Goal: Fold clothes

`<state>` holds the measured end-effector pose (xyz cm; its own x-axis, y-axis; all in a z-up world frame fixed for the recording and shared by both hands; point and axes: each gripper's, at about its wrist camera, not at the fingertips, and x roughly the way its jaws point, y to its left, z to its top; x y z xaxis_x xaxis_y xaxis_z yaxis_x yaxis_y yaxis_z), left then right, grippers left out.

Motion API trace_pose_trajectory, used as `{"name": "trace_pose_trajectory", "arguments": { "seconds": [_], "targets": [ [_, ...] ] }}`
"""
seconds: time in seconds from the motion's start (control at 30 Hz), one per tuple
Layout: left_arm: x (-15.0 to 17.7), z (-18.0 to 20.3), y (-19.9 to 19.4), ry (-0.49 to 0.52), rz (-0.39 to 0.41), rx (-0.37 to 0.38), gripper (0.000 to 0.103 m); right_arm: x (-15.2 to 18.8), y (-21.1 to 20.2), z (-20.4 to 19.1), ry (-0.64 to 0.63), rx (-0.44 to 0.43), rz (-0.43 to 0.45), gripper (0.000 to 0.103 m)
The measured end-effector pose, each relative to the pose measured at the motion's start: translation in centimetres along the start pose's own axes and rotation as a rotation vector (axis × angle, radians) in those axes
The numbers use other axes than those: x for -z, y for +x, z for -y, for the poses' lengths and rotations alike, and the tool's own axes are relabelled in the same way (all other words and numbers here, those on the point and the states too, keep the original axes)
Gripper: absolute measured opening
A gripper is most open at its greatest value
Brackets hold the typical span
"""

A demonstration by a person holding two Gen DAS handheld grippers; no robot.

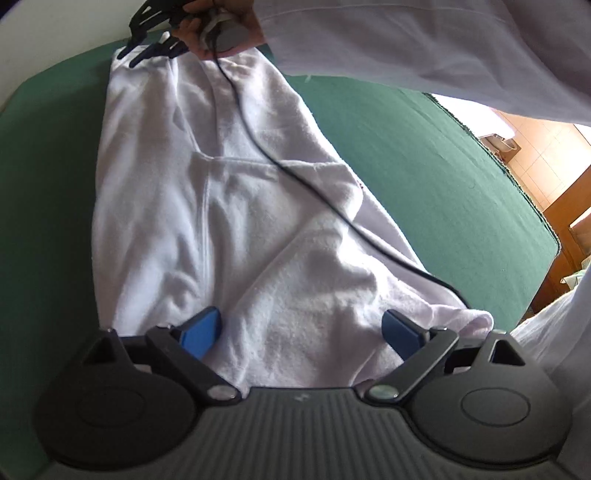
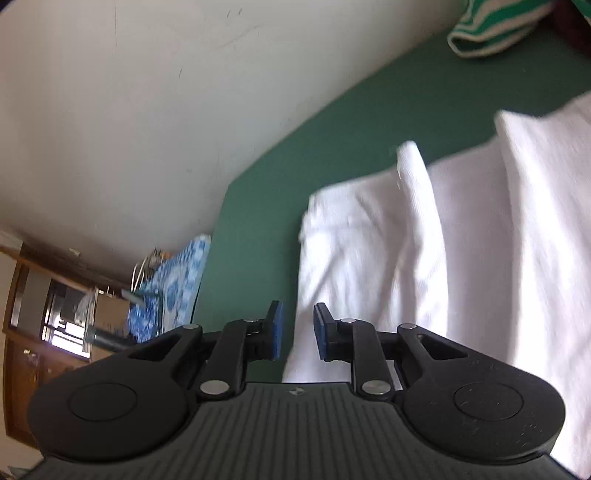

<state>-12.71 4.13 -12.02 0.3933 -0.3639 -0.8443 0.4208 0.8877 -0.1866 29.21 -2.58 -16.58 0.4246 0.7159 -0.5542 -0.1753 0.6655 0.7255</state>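
White fleecy garment (image 1: pixel 229 206), with a seam and what looks like a pocket panel on it, lies stretched lengthwise on the green bed cover (image 1: pixel 424 166), running from the near edge of the left wrist view to the far left corner. It lies fairly flat, with one layer lapped diagonally over another near the middle; which garment it is I cannot tell for sure.

The left gripper (image 1: pixel 301 332) sits low over the near end of the cloth, its blue pads spread wide with fabric bunched between them but not pinched, a stance that suits either closing on that end or having just let it go. At the far end the right gripper (image 1: pixel 147 44), held in a person's hand (image 1: pixel 218 33), has its fingers down at the garment's far corner; in its own view the right gripper (image 2: pixel 298 330) shows its pads only a narrow gap apart with the white edge running between them, though the blur leaves it unclear whether they clamp the cloth. Holding both ends at once would let the length be kept taut or brought over on itself.

A black cable (image 1: pixel 295 173) trails from that hand across the garment. A pale sleeve (image 1: pixel 424 40) crosses above, and a green-striped cloth (image 2: pixel 491 29) lies far off near the wall (image 2: pixel 129 110).
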Motion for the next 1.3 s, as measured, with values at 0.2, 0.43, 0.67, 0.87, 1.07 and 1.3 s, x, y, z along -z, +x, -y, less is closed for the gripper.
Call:
{"name": "trace_pose_trajectory", "arguments": {
  "seconds": [0.2, 0.43, 0.67, 0.87, 1.07, 1.3],
  "targets": [
    [0.7, 0.8, -0.6, 0.103, -0.018, 0.034, 0.099, 3.3, -5.9, 1.4, -0.03, -0.035, -0.104, 0.022],
    [2.8, 0.5, -2.9, 0.214, -0.013, 0.138, 0.098, 15.6, -10.3, -1.3, -0.154, -0.181, -0.42, 0.035],
    [6.8, -0.2, -5.1, 0.29, -0.005, 0.18, 0.098, 24.3, -19.7, -1.5, -0.104, 0.081, -0.146, 0.041],
    [9.6, -2.0, -6.7, 0.275, -0.019, 0.177, 0.098, 33.2, -23.9, -2.4, -0.084, 0.151, -0.153, 0.049],
    [8.4, -3.7, -8.9, 0.257, 0.047, 0.146, 0.098, 36.9, -29.2, -1.2, 0.017, 0.218, 0.054, 0.04],
    [7.3, -4.5, -6.6, 0.214, 0.022, 0.051, 0.096, 37.9, -26.2, -2.6, -0.027, 0.299, 0.066, 0.029]
  ]
}}
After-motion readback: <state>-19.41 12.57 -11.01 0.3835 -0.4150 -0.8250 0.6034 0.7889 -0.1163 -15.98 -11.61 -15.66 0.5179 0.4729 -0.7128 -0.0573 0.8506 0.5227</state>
